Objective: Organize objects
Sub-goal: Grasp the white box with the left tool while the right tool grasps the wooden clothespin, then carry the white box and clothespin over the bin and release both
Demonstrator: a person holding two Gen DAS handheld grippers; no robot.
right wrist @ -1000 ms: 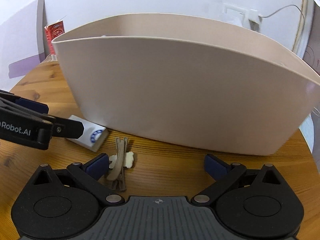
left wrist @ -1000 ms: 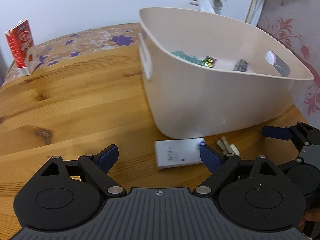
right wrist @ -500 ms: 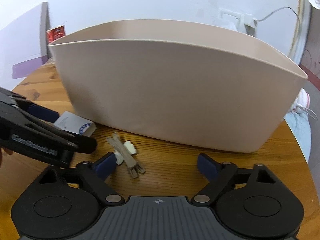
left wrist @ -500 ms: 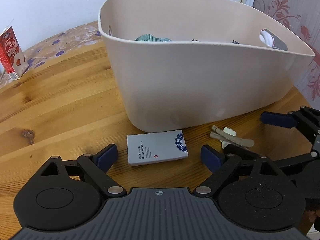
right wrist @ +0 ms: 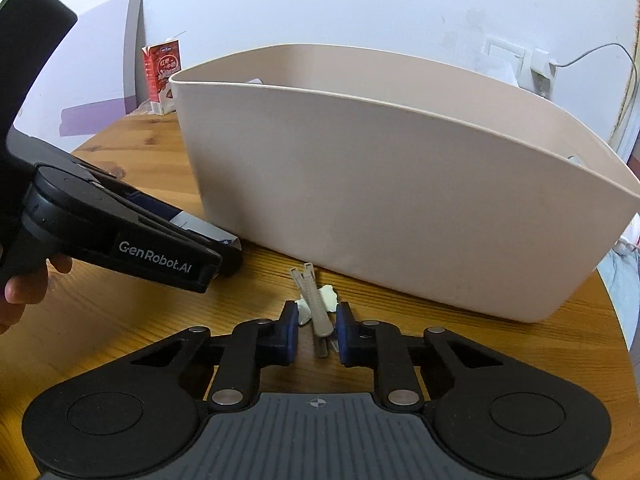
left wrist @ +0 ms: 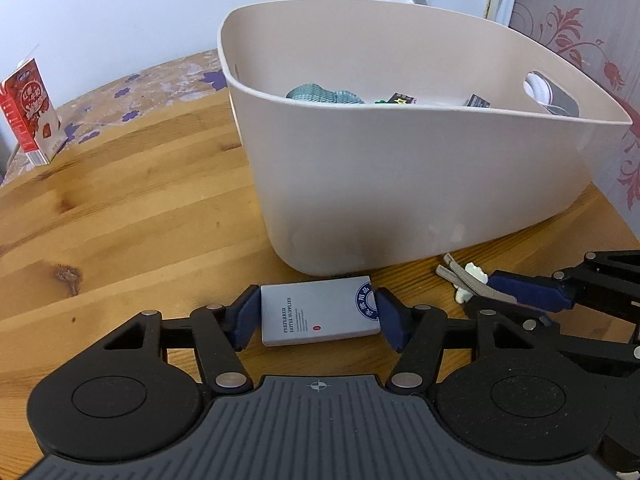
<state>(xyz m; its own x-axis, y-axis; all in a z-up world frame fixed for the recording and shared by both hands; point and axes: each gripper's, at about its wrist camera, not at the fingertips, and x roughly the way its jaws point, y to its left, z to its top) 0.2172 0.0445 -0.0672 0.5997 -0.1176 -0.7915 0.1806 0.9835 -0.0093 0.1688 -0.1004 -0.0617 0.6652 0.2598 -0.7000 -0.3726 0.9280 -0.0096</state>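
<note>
A grey box printed "hotel supplies" lies on the wooden table in front of a beige plastic bin. My left gripper is shut on the box, one pad on each short end. A tan hair clip with a white bow lies beside the bin. My right gripper has closed in around the clip; its pads stand close on either side, and a small gap shows. The clip also shows in the left wrist view.
The bin holds a teal mesh item and small dark packets. A red milk carton stands at the table's far left. A wall socket with a cable is behind the bin. The table edge curves at right.
Both grippers were wide open and have closed: the left onto the grey box, the right around the hair clip. Both moved forward to their objects.
</note>
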